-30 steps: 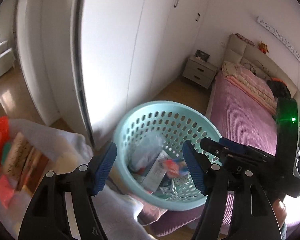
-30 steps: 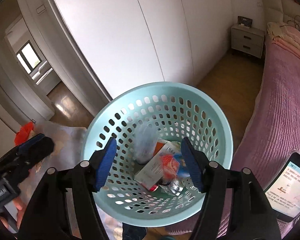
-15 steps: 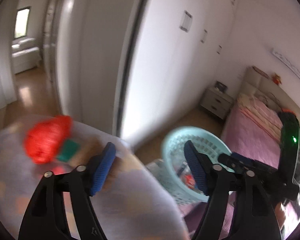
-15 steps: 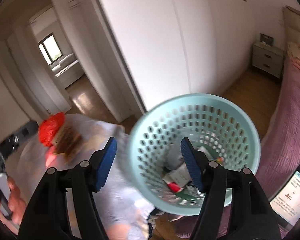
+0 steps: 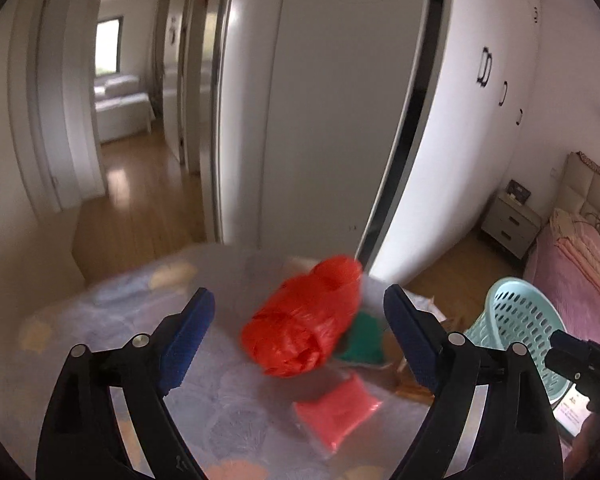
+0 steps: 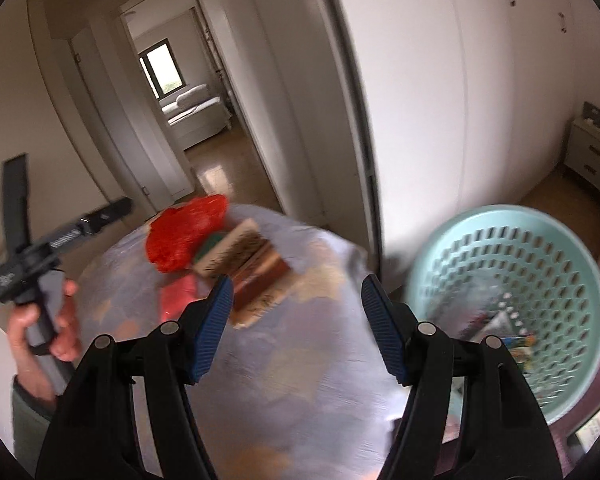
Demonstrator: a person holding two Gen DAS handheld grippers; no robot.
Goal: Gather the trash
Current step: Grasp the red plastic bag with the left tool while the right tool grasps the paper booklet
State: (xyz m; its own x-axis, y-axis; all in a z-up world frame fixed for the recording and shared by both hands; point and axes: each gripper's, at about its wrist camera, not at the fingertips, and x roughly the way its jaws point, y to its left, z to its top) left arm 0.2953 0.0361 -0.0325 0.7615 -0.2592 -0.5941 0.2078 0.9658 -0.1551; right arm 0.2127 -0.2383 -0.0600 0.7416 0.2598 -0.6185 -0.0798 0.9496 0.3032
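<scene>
I aim my left gripper point(image 5: 298, 336), jaws opening and empty, at the red bag point(image 5: 304, 316) mid-frame on the surface point(image 5: 100, 320), while my right gripper point(image 6: 296, 320) hangs open, the basket point(image 6: 540, 240) at lower right waiting for trash.

White wardrobe point(image 6: 480, 100), wood floor point(image 5: 136, 216), nightstand point(image 5: 510, 222)

The left gripper point(image 5: 298, 334) is seen with jaws opening, nothing clamped between them. Just past it, a crumpled red plastic bag point(image 5: 304, 316) is lying on a cloth-covered counter point(image 5: 112, 320), with a pink packet point(image 5: 336, 408) beside it. A teal perforated basket point(image 5: 520, 320) is spotted far right.
</scene>
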